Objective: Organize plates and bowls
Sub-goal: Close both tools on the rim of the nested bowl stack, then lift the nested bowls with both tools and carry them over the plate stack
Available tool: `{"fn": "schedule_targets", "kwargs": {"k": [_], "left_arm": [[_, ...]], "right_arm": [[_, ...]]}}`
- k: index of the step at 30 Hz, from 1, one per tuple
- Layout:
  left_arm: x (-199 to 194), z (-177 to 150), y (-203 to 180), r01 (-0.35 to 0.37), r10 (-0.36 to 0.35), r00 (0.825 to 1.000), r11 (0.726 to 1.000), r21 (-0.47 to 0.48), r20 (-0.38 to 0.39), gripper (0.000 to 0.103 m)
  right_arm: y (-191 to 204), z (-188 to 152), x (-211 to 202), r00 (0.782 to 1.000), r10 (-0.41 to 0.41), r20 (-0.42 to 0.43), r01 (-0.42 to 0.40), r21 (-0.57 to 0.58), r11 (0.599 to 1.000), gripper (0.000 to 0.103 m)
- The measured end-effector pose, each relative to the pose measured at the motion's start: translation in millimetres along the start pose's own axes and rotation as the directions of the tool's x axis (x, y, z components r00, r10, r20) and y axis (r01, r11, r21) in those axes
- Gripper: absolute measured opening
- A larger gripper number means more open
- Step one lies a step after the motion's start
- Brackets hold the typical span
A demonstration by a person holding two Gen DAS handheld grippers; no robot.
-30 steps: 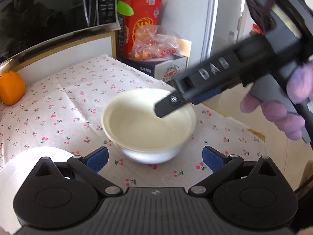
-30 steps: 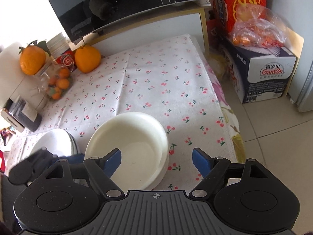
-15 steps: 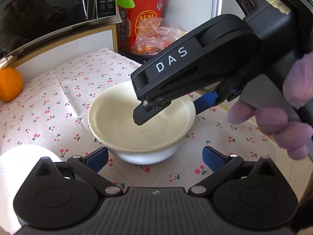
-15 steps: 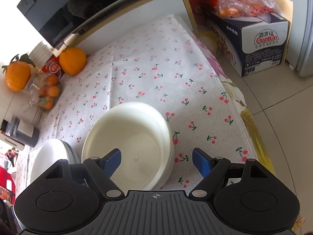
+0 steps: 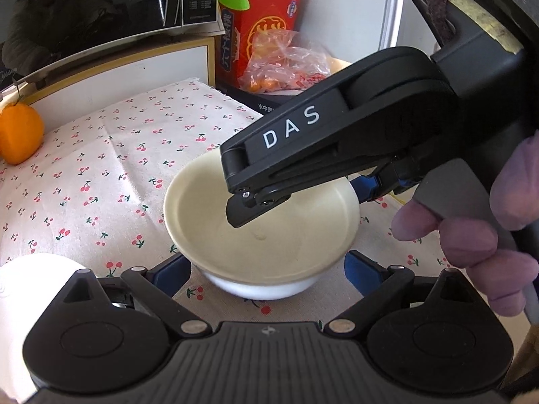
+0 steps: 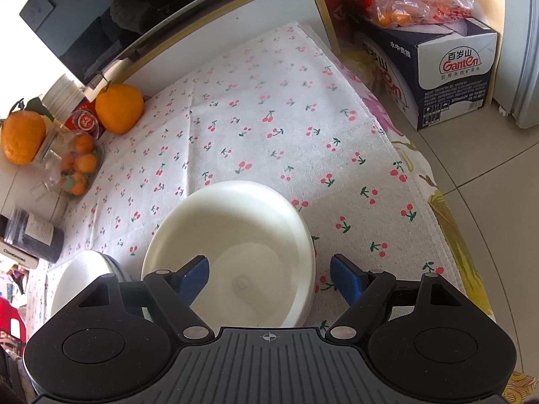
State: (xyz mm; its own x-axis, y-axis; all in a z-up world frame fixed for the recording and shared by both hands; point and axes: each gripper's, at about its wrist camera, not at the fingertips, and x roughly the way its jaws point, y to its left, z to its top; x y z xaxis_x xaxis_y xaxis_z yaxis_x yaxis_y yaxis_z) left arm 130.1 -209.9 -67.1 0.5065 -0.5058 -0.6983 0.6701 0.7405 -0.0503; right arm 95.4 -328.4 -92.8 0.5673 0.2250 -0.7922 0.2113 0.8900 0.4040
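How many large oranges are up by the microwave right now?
2: one orange on the cherry cloth at the microwave's base, another left of it; more may be hidden.

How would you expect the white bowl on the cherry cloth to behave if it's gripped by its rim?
The white bowl looks rigid with a smooth, glossy surface, so pads may slip on its rim. Its narrow base under a wide rim suggests that it may tip under a one-sided pull. It is probably breakable if ceramic; I cannot tell.
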Motion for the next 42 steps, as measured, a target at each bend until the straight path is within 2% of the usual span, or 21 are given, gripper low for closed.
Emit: {"fn": "schedule_targets", "kwargs": {"k": [4, 7, 10, 15, 18, 42], "left_arm": [[0, 2, 1, 0.001, -0.001, 1.0, 1.0, -0.008, -0.002, 0.094], [1, 3, 1, -0.003, 0.003, 1.0, 1.0, -0.004, -0.003, 0.094], [2, 3, 1, -0.006, 0.006, 1.0, 1.0, 0.0, -0.003, 0.094], [2, 4, 2, -0.007, 0.007, 1.0, 1.0, -0.011, 0.0, 0.094], [0, 5, 4, 0.002, -0.002, 1.0, 1.0, -0.03, 0.005, 0.093], [-35, 17, 11, 0.033, -0.027, 0.997, 0.996, -0.088, 0.074, 0.093]], "right_arm": [[-1, 1, 0, 1.0, 0.004, 0.006, -0.004, 0.012, 1.0, 0.067], [-1, 1, 0, 1.0, 0.003, 0.005, -0.003, 0.009, 1.0, 0.056], [0, 0, 1, 1.0, -0.014, 0.009, 0.014, 0.001, 1.0, 0.05], [-5, 1, 0, 0.999, -0.03, 0.012, 0.03, 0.011, 0.999, 0.033], [-7, 2, -3, 0.999, -0.029, 0.019, 0.029, 0.015, 0.999, 0.029], [14, 8, -46, 0.995, 0.022, 0.096, -0.017, -0.058, 0.998, 0.027]]}}
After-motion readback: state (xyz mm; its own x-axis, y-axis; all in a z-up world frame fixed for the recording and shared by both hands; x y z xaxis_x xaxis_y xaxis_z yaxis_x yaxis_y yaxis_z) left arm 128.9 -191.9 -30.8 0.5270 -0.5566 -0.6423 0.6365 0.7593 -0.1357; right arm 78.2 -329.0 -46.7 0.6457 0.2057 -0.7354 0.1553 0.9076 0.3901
